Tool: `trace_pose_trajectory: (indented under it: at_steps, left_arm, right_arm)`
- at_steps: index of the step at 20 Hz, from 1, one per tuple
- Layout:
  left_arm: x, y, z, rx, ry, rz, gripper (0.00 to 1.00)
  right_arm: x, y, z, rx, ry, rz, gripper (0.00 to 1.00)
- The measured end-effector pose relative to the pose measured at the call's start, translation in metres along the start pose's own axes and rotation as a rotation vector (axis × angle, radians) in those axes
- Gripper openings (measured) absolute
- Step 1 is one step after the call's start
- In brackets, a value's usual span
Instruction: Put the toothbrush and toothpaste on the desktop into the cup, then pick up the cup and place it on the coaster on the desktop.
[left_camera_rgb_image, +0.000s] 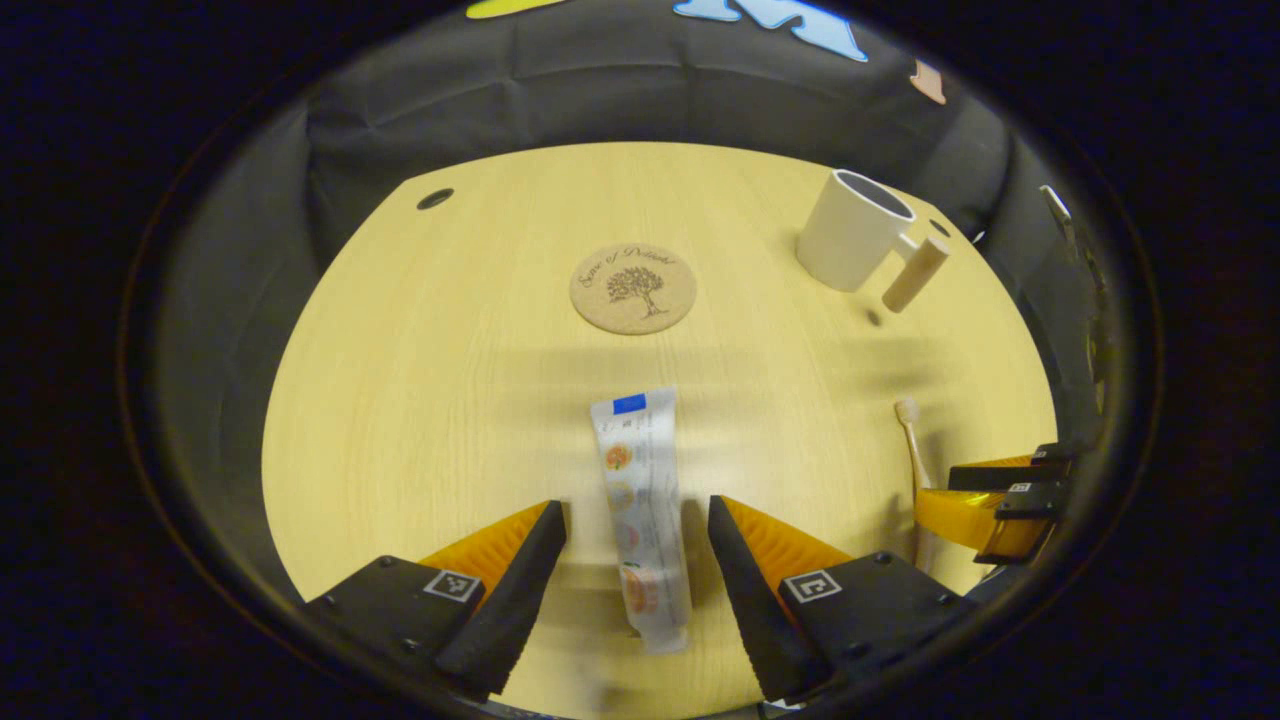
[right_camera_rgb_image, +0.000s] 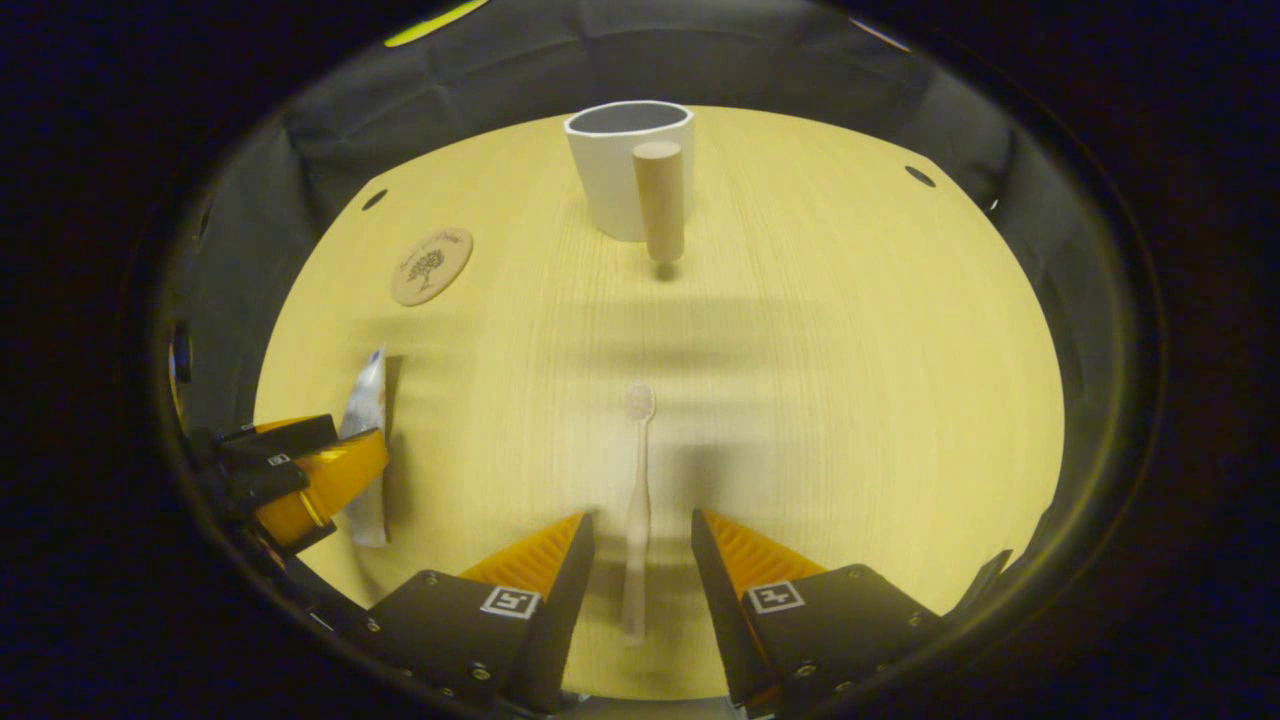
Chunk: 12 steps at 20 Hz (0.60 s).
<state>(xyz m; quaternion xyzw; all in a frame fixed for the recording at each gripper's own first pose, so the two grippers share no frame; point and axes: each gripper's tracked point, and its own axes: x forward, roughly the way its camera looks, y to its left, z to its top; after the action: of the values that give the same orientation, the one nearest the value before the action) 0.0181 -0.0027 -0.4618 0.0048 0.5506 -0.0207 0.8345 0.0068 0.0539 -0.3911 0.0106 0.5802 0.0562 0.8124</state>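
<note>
toothpaste (left_camera_rgb_image: 642, 520) lies flat at lower centre of the left gripper view, running lengthwise through the gap of the left gripper (left_camera_rgb_image: 637, 545), whose fingers stand wide apart on either side without touching it. in the right gripper view the toothbrush (right_camera_rgb_image: 637, 510) lies the same way, at lower centre, between the spread fingers of the right gripper (right_camera_rgb_image: 640, 560), bristle end pointing up the frame, neither finger pressing it. both grippers point forward and down over the desktop (right_camera_rgb_image: 850, 380). the cup (right_camera_rgb_image: 625, 165), with its wooden handle, stands upright at top centre of the right gripper view; the coaster (right_camera_rgb_image: 431, 266) lies bare at upper left. black cloth walls the pale wooden desktop behind.
</note>
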Motion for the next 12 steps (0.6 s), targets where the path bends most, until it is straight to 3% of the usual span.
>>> trace_pose_trajectory:
  at_steps: [8, 10, 11, 12]
  left_arm:
    - [0.0111, 0.0043, -0.0033, 0.027, 0.054, 0.029, 0.95]
    - [0.0111, 0.0046, -0.0022, 0.024, 0.045, 0.032, 0.91]
    - [0.0111, 0.0047, -0.0002, 0.026, 0.042, 0.034, 0.82]
    - [0.0111, 0.0045, 0.0007, 0.026, 0.042, 0.034, 0.73]
  right_arm:
    - [0.0110, -0.0014, -0.0045, -0.042, 0.073, -0.051, 0.58]
    - [0.0062, -0.0002, -0.0031, -0.054, 0.070, -0.065, 0.58]
    - [0.0107, -0.0003, -0.0053, -0.054, 0.079, -0.065, 0.42]
    - [0.0099, -0.0010, -0.0073, -0.052, 0.092, -0.066, 0.41]
